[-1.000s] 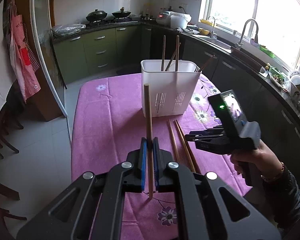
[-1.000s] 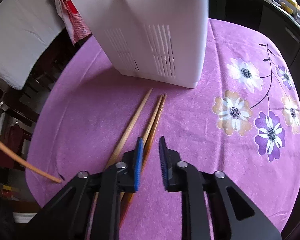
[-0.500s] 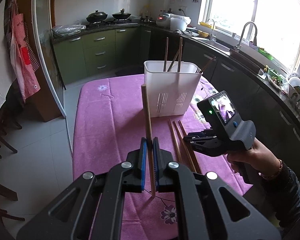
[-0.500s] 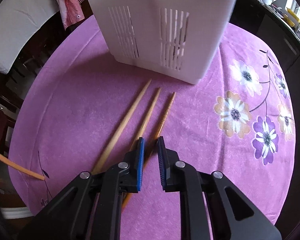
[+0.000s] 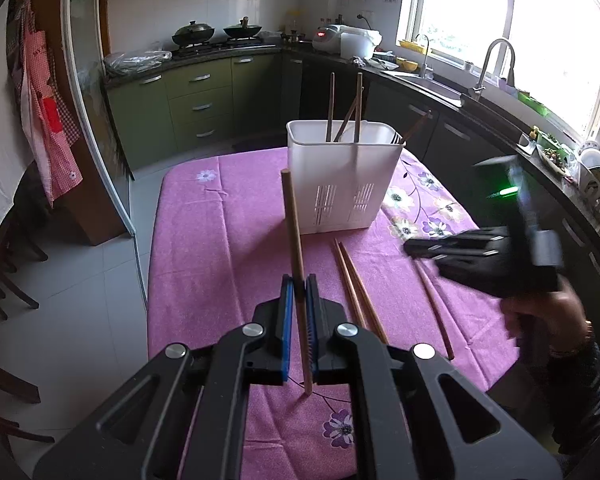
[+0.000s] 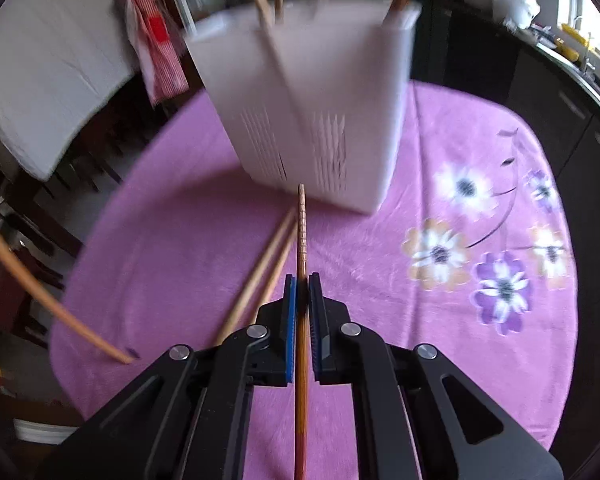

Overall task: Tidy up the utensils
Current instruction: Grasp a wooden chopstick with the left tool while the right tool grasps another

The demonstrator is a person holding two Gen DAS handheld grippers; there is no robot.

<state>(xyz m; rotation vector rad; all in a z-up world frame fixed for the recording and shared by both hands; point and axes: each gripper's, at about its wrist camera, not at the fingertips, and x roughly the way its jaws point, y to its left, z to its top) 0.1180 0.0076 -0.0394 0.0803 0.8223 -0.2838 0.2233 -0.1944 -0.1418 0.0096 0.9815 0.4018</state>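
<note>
I read this as the loading step: each hand has a chopstick, and both still have to go into the white utensil holder (image 5: 342, 184), which stands upper centre of the left wrist view on the purple floral tablecloth (image 5: 204, 248).

Starting at the left, the left gripper (image 5: 299, 312) at lower centre of its view is clamped on a pale wooden chopstick (image 5: 294, 240) — it stands nearly upright, its top reaching up in front of the holder's wall. Just right of it two loose chopsticks (image 5: 356, 288) lie side by side on the cloth, near the holder's base, and a darker chopstick (image 5: 434, 312) shows further right, under the right hand's blurred tool.

In the right wrist view, the right gripper (image 6: 302, 312) has just been closing, and its jaws are now pinched on a ridged brown chopstick (image 6: 301, 232) pointing toward the holder.

Next, I judge, each stick must be lifted above the rim and lowered in — mind the sticks already leaning inside.
</note>
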